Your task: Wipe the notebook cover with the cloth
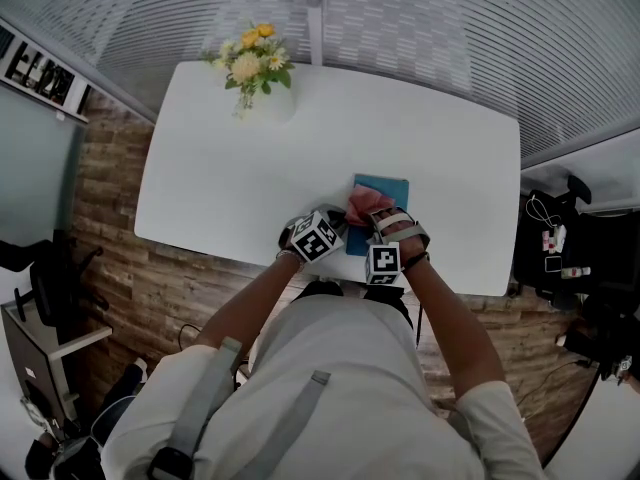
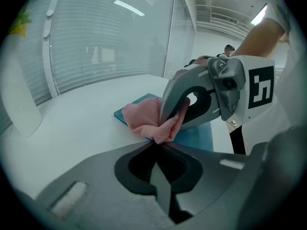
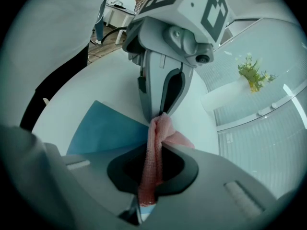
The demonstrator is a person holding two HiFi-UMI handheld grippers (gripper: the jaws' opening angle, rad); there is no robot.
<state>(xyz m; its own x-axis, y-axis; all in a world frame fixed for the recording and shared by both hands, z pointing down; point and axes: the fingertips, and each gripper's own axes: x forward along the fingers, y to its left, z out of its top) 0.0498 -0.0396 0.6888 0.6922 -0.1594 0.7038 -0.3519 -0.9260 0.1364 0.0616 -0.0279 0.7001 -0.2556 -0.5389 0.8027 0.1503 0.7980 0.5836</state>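
A blue notebook (image 1: 388, 187) lies flat near the front edge of the white table (image 1: 240, 178). A pink cloth (image 1: 364, 205) is bunched on its near left part. My left gripper (image 1: 340, 224) and right gripper (image 1: 373, 227) meet at the cloth, tip to tip. In the left gripper view my left gripper (image 2: 156, 145) is shut on a corner of the cloth (image 2: 144, 119), and the right gripper (image 2: 171, 122) pinches the same cloth over the notebook (image 2: 199, 136). In the right gripper view the cloth (image 3: 152, 162) runs through my shut right gripper (image 3: 154, 148) up to the left gripper (image 3: 162, 110). The notebook (image 3: 103, 128) lies beneath.
A white vase of yellow and white flowers (image 1: 255, 66) stands at the table's far left. Ribbed glass walls (image 1: 420, 28) close in behind the table. The table's front edge (image 1: 300, 268) is right under my wrists, with wooden floor (image 1: 110, 228) to the left.
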